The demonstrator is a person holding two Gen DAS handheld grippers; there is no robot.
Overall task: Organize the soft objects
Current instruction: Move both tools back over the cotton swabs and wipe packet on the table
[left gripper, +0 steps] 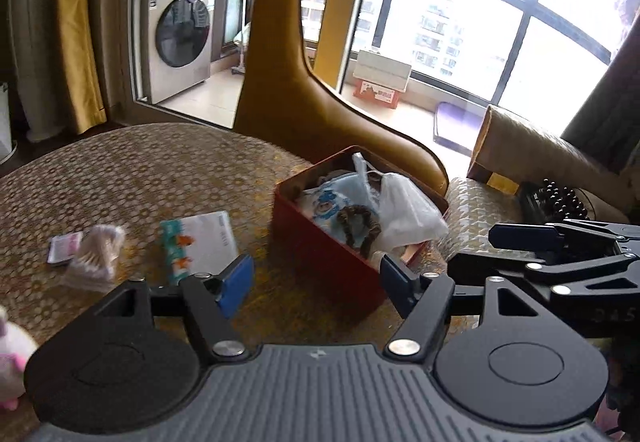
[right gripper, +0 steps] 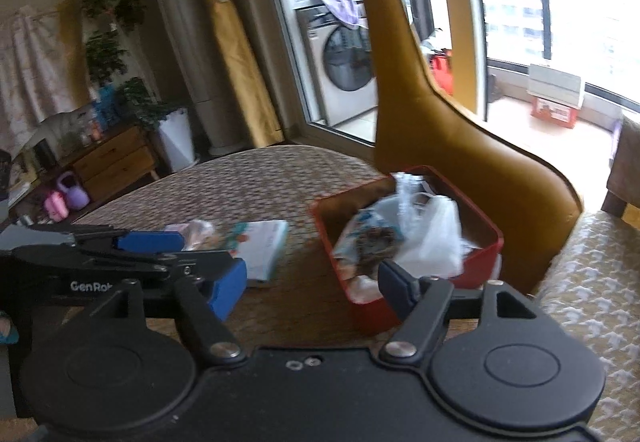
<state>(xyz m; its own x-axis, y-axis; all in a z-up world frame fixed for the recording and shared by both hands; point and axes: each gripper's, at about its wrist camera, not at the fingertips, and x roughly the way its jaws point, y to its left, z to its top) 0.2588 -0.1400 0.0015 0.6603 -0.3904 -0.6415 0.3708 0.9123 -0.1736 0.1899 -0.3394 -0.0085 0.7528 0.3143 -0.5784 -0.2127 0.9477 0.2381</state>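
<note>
A red box (left gripper: 320, 254) (right gripper: 486, 260) sits on the patterned table and holds a white plastic bag (left gripper: 404, 209) (right gripper: 432, 234), a blue-and-white packet (left gripper: 328, 201) and a brown braided ring (left gripper: 356, 226). A tissue pack (left gripper: 200, 242) (right gripper: 260, 246) and a clear bag of cotton swabs (left gripper: 94, 256) lie left of the box. A pink and white plush (left gripper: 10, 358) shows at the left edge. My left gripper (left gripper: 316, 282) is open and empty, just before the box. My right gripper (right gripper: 312, 288) is open and empty, near the box's front corner.
A tall mustard chair back (left gripper: 320, 109) stands right behind the box. The table (left gripper: 120, 177) is round with a woven cloth. A cushioned seat (left gripper: 480, 213) and black beads (left gripper: 560, 201) lie to the right. A small card (left gripper: 64, 248) lies by the swabs.
</note>
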